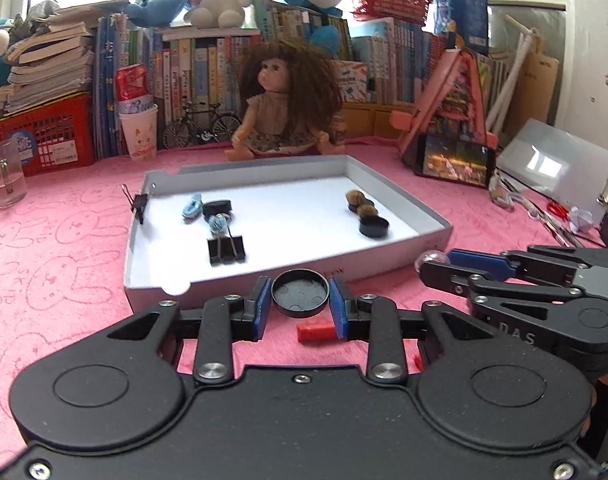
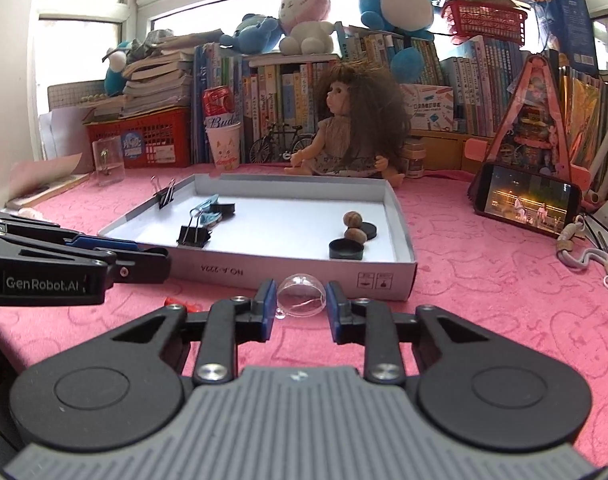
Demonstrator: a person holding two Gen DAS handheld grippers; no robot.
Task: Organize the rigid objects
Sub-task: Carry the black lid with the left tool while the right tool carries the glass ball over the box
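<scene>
My left gripper [image 1: 300,303] is shut on a black round cap [image 1: 300,294], held just in front of the near wall of the grey box lid [image 1: 264,270]. My right gripper [image 2: 300,303] is shut on a clear plastic ball [image 2: 302,294], near the box lid's [image 2: 288,274] front wall. Inside the lid lie black binder clips [image 1: 226,249], blue clips [image 1: 192,207], black caps [image 1: 373,226] and brown nuts [image 1: 355,199]. A red piece [image 1: 317,333] lies on the pink cloth under my left gripper. The right gripper shows in the left wrist view [image 1: 433,266] with the ball at its tip.
A doll [image 1: 282,116] sits behind the box. A phone [image 2: 527,203] playing video leans at the right. A clear glass [image 1: 4,178], a paper cup [image 1: 139,134], a red crate [image 1: 44,136] and books line the back. Cords and scissors [image 1: 543,210] lie at right.
</scene>
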